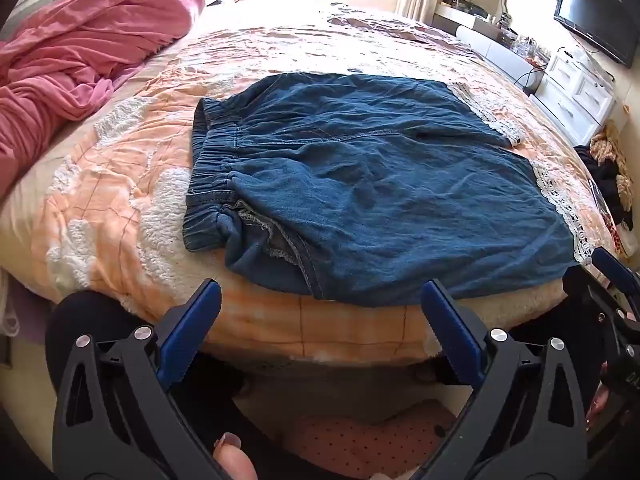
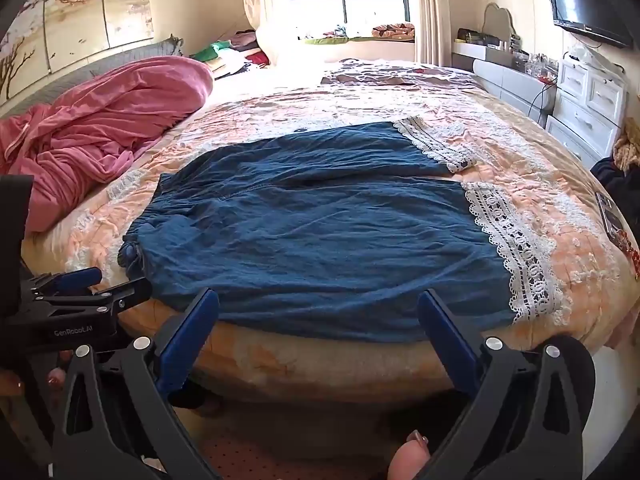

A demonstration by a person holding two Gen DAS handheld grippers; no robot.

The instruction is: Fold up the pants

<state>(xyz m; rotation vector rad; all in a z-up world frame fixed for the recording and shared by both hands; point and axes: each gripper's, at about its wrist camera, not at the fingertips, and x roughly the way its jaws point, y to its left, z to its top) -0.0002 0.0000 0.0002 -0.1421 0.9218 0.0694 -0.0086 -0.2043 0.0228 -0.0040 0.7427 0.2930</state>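
Observation:
Blue denim pants lie flat on the bed, elastic waistband to the left, white lace hems to the right. One leg lies behind the other. My left gripper hangs open just off the bed's near edge, below the waist end, nothing between its blue pads. My right gripper is open too, short of the near leg's edge and apart from the cloth. Each gripper shows at the other view's side: the right one, the left one.
An orange and white quilt covers the bed. A heap of pink bedding lies at the left. White drawers and a wall television stand on the right. A dark pile of clothes sits by the bed's right side.

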